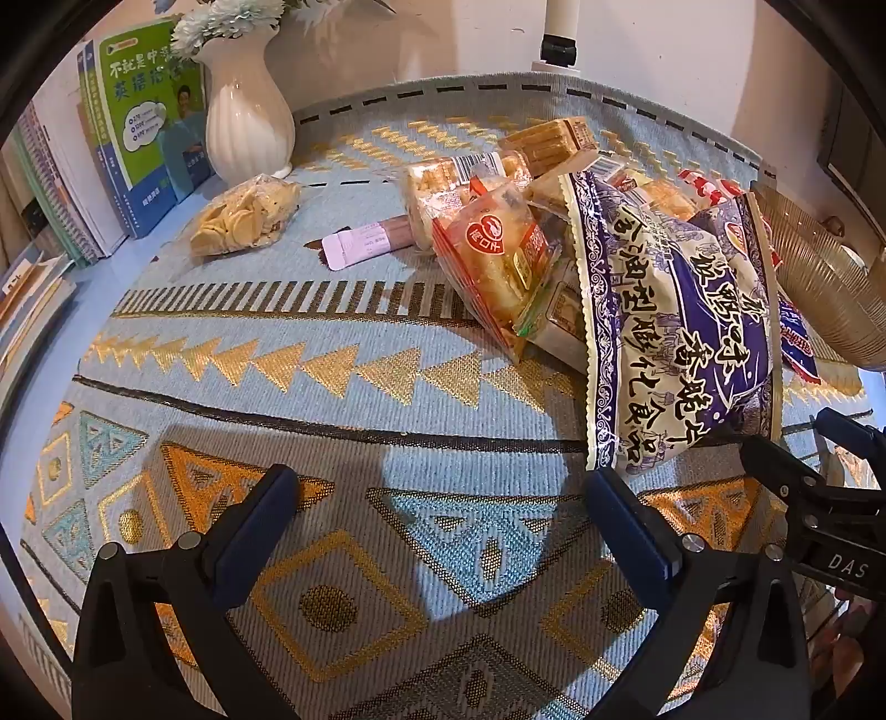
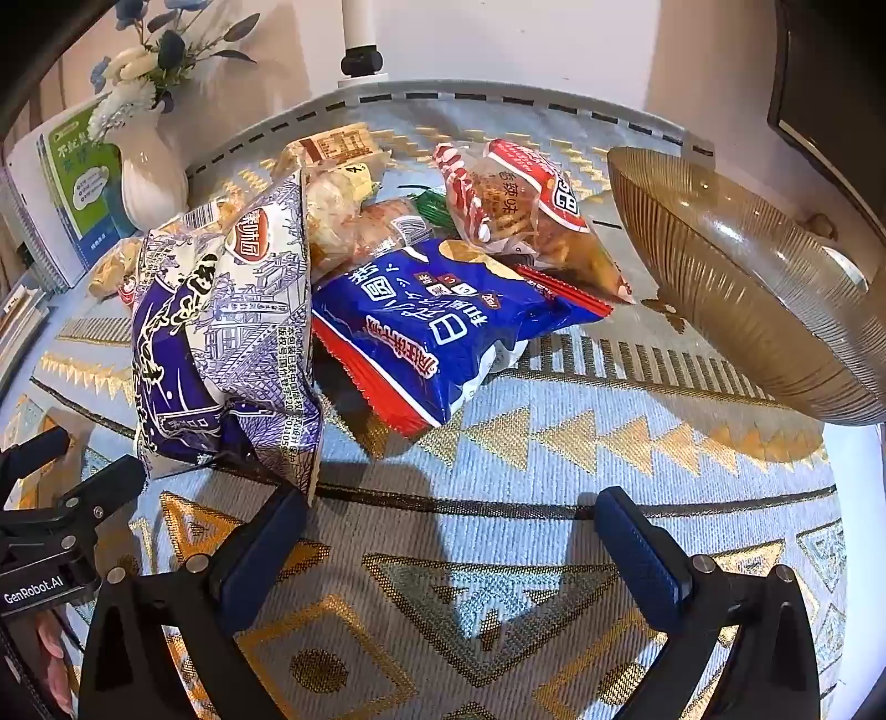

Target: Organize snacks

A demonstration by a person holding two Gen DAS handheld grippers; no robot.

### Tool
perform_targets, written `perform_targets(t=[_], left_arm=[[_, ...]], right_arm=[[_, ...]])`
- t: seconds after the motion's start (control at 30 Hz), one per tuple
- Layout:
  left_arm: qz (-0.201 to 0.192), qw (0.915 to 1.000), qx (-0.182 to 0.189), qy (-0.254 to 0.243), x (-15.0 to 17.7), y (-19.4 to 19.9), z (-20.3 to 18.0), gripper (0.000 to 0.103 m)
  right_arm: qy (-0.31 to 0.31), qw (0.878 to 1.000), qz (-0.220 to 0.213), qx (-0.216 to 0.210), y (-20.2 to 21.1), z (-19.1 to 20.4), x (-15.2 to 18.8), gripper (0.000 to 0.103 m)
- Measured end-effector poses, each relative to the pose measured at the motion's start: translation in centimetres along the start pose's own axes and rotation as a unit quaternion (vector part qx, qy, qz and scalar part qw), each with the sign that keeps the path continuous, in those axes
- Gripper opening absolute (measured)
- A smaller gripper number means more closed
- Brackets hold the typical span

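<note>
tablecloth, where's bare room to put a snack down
Free: the near tablecloth between both open grippers and the purple bag, and the stretch between the biscuit bag and the books. Crowded: the pile behind the purple bag, up to the gold bowl.

- Bench [image 1: 387, 399] covered by a pale blue woven cloth with gold triangles.
- White wall [image 2: 498, 44] behind.
- White ribbed vase [image 1: 249, 111] of flowers beside upright books [image 1: 138, 127].
- Dark frame [image 2: 819, 83] at right.
</note>
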State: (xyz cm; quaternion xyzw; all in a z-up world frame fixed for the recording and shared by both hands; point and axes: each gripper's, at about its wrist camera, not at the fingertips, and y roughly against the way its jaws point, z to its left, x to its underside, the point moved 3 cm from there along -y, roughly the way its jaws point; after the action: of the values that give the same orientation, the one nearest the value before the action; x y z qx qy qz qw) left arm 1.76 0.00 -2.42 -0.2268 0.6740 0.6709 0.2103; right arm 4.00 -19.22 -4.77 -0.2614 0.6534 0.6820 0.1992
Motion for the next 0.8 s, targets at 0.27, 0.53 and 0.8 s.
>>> perform_targets(t=[0.27, 0.53, 0.8], left_arm=[[0.0, 1.0, 0.001, 0.0, 0.0, 0.03, 0.08, 0.103], [0.0, 1.0, 0.0, 0.0, -0.02, 0.0, 0.03, 0.103], [0.0, 1.0, 0.0, 0.0, -0.01, 0.0, 0.02, 0.103]], right_arm=[[0.0, 1.0, 0.001, 0.001, 0.0, 0.16, -0.04, 0.103], [-0.001, 1.0, 0.001, -0.001, -0.02, -0.01, -0.02, 0.103], [-0.001, 1.0, 0.001, -0.001, -0.02, -0.01, -0.01, 0.103]])
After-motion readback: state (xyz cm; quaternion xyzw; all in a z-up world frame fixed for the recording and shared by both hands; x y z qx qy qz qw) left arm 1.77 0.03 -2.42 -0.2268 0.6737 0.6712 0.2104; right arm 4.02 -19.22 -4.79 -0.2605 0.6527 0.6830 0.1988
